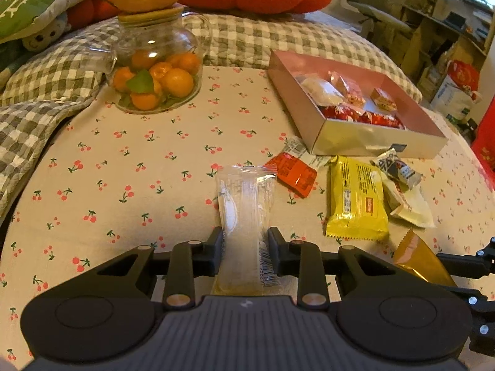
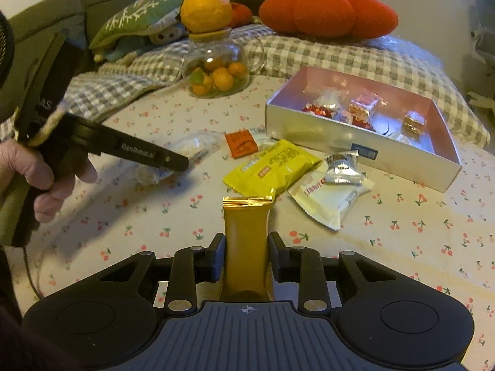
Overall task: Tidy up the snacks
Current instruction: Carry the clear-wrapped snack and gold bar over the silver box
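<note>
Pinching a clear plastic snack packet (image 1: pixel 244 216) between its two black fingers (image 1: pixel 213 247), the left gripper (image 1: pixel 244 249) sat at the lower centre of its own view, the packet pointing away over the cherry-print sheet (image 1: pixel 123 170). Just beyond the packet's far end lay a small flat orange-red sachet (image 1: pixel 292 173), and to the right of that a yellow foil snack bag (image 1: pixel 355 198), with a cream-white wrapper (image 1: pixel 411 207) and a small silver-grey packet (image 1: pixel 399 167) at its right edge. Further up and to the right stood the open silver cardboard box (image 1: pixel 365 139), holding several wrapped sweets. In the upper left of that view stood a glass jar of small oranges (image 1: pixel 157 71).

The right gripper (image 2: pixel 246 255) likewise clamped an upright gold foil snack bar (image 2: pixel 247 241) at the lower centre of its view, the bar's crimped top just short of the yellow bag (image 2: pixel 272 170). The cream wrapper (image 2: pixel 331 198) and silver packet (image 2: pixel 343 167) lay to the upper right, the orange-red sachet (image 2: pixel 241 143) above centre, and the silver box (image 2: pixel 340 136) in the upper right. At the left of this view the person's left hand (image 2: pixel 46 179) gripped the other tool, its tip over the clear packet (image 2: pixel 185 154)
</note>
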Tool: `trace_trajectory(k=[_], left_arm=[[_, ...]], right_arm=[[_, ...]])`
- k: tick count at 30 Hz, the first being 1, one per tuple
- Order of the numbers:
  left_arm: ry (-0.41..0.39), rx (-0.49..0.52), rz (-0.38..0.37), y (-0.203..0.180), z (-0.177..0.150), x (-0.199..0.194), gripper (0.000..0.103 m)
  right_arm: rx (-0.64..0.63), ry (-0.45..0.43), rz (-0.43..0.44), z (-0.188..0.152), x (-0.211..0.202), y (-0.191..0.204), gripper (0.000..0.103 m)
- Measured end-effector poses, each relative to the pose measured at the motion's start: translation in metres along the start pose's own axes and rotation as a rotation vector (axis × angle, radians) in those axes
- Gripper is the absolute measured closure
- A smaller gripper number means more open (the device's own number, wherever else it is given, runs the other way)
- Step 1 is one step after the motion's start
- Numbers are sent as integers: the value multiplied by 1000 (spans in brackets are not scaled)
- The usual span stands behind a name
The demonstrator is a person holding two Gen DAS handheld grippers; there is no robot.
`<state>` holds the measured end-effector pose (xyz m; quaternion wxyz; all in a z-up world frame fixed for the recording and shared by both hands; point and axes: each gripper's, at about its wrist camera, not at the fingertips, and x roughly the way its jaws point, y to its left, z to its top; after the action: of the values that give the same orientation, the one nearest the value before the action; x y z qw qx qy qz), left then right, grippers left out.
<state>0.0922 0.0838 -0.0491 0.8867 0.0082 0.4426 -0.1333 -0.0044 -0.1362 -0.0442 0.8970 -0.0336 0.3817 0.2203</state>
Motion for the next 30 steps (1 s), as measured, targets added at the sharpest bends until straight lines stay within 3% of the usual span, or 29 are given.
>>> trace_trajectory(k=[14, 30], left_arm=[[-35, -53, -31, -7, 18, -9, 76], [-78, -110, -68, -32, 50, -6, 76]], right_arm=[[118, -75, -18, 37, -13, -29, 75], [328, -167, -88, 79, -19, -98, 75]])
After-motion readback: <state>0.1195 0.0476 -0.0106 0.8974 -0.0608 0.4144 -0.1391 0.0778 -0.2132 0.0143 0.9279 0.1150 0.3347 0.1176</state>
